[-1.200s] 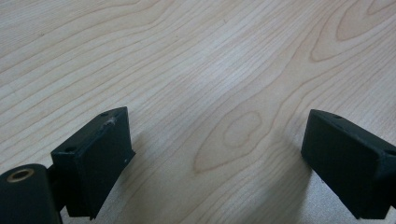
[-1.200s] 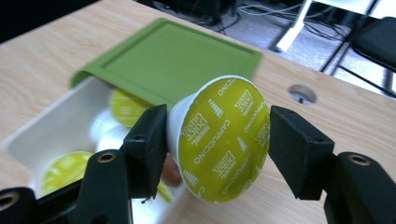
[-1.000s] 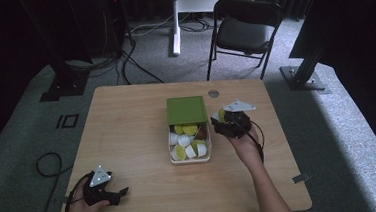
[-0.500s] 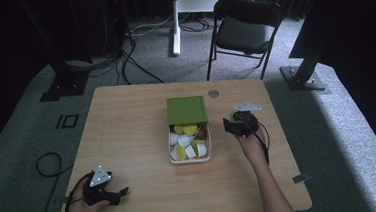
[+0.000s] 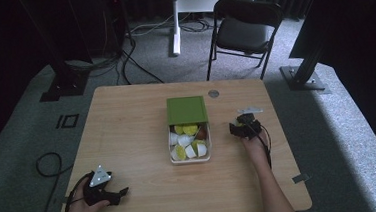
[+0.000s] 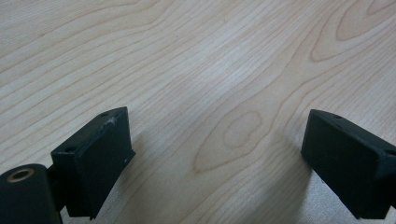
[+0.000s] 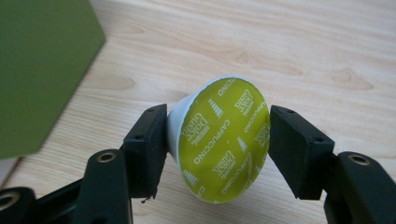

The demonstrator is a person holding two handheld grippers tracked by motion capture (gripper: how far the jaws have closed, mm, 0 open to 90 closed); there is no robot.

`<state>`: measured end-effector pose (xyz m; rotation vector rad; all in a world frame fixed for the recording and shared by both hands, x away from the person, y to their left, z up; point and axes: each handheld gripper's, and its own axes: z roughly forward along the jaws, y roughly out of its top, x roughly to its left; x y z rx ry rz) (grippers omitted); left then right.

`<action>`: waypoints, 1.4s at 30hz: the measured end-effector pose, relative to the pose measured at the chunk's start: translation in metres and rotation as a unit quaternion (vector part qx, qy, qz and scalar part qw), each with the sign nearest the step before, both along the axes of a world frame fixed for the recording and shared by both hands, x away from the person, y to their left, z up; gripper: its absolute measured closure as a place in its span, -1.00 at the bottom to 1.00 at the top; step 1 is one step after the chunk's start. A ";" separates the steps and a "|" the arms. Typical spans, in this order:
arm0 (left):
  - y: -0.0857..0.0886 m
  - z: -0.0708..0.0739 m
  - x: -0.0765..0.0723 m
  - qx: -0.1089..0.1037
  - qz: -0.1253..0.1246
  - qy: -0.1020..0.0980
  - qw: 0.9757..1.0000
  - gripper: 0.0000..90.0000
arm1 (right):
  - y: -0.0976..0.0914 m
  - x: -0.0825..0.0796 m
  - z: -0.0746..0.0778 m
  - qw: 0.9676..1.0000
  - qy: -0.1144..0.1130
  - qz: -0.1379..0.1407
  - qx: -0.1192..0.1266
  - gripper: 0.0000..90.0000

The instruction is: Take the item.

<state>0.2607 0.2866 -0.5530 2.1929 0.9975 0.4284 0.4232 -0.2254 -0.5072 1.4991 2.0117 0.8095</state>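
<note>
One coffee capsule, its yellow-green foil lid facing the camera, sits clamped between the pads of my right gripper at lower centre of the right gripper view, above the table. My left gripper rests spread apart, holding nothing.

Wood, plastic and shiny foil

The pale wooden table looks smooth, with wavy grain lines and a soft shine. The right gripper has dull black plastic pads, and they pinch a small white plastic coffee cup with a smooth side. Its round yellow-green foil lid looks glossy with white printed words. The flat green box lid looks matt, like card.
</note>
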 end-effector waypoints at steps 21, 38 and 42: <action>0.000 0.000 0.000 0.000 0.000 0.000 1.000 -0.79 | -0.008 0.014 -0.028 0.999 0.036 -0.018 0.007 -0.13; 0.000 0.000 0.000 0.000 0.000 0.000 1.000 -0.79 | -0.022 0.004 -0.012 0.996 0.033 0.006 0.081 -0.76; 0.000 0.000 0.000 0.000 0.000 0.000 1.000 -0.79 | -0.022 -0.006 -0.007 0.996 0.027 0.034 0.082 -0.76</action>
